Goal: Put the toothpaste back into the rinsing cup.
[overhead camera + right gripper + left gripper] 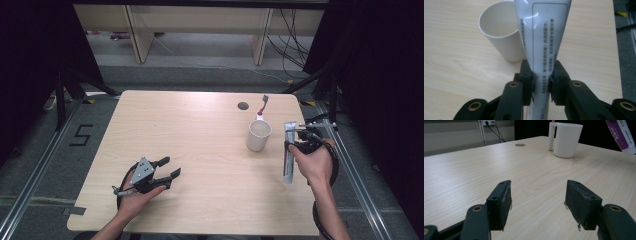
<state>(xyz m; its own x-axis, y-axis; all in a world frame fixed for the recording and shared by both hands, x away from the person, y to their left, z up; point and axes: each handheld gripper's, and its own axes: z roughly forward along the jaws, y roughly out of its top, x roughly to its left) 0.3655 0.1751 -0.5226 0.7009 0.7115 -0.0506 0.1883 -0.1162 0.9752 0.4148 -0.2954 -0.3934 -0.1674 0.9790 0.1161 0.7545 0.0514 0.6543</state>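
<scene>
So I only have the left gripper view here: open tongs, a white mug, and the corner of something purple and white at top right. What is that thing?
Observer: A white tube, clamped in the right tongs.
Operator: Is it on the table?
Observer: No, the high view shows the tube held above the wooden table, to the right of the mug.
Operator: Anything in the mug?
Observer: The right gripper view looks into the mug; what shows of the inside is bare.
</scene>
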